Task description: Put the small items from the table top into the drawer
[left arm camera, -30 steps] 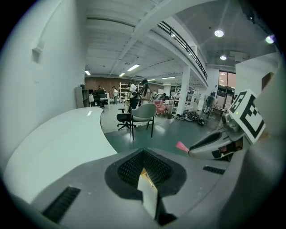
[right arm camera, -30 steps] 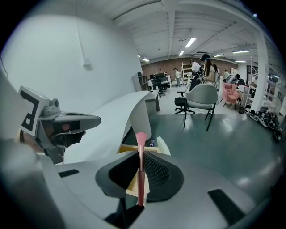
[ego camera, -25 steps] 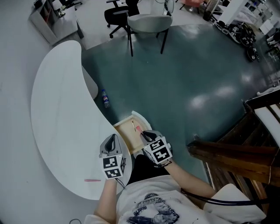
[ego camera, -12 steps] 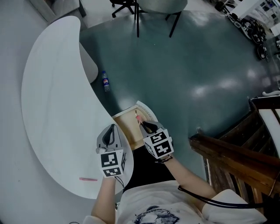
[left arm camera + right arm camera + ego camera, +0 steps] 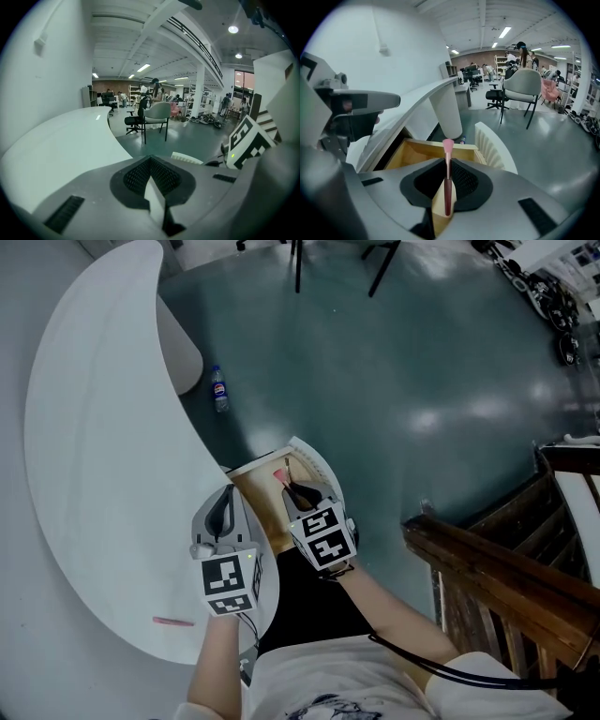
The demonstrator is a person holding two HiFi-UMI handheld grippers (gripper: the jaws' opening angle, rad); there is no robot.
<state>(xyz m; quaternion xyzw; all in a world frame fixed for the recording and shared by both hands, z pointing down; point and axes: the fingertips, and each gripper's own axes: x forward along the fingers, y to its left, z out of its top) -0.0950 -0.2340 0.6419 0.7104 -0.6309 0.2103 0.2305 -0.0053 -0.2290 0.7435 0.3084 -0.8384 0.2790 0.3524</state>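
Right claw (image 5: 292,491) clamps pink brush (image 5: 448,180) above drawer (image 5: 255,495); left claw (image 5: 224,502) seemingly closed.

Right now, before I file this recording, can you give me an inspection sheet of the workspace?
Surface: white curved table, one small item lying on it.
Job's things: drawer open, wooden inside; pink brush held above it; thin pink item on the table near the person, not yet put away.
Clutter: bottle on the floor beside the table.
Grippers: right gripper shut on the pink brush; left gripper shut, nothing between its jaws, over the table edge.
Cables: black cable running by the person's right arm.
Surroundings: wooden bench to the right; grey chair and people far off.
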